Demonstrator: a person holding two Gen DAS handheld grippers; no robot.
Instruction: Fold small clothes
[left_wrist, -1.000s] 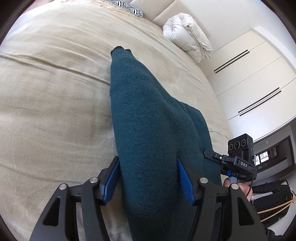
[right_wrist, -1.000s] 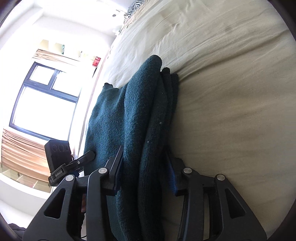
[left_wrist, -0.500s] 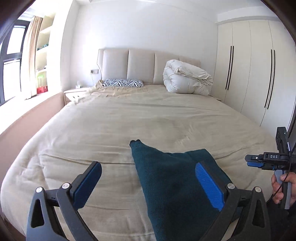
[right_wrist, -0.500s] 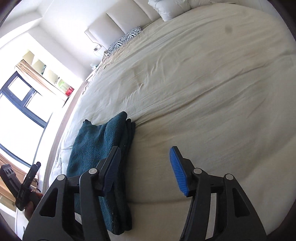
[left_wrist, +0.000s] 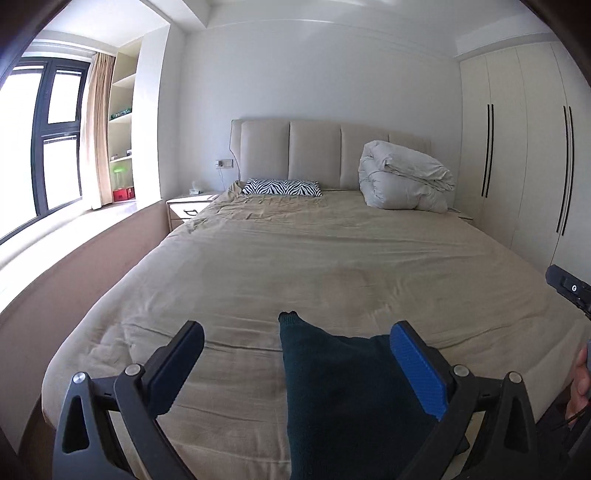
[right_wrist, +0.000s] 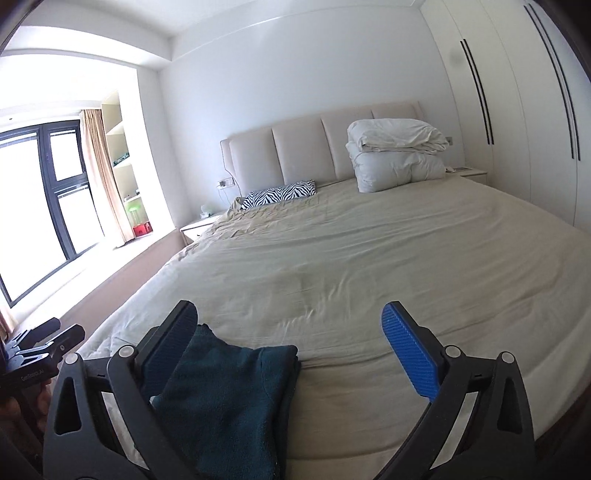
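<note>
A dark teal knit garment lies folded in a narrow stack at the near edge of the beige bed. It also shows in the right wrist view, folded in layers. My left gripper is open wide and empty, raised above and behind the garment. My right gripper is open wide and empty, also raised, with the garment below its left finger. The other gripper's body shows at the edge of each view.
A zebra-print pillow and a rolled white duvet lie by the padded headboard. A nightstand and window sill stand left of the bed. White wardrobes line the right wall.
Both grippers opened, let go of the teal garment and pulled up and back from the bed. The garment now lies folded at the bed's near edge.
</note>
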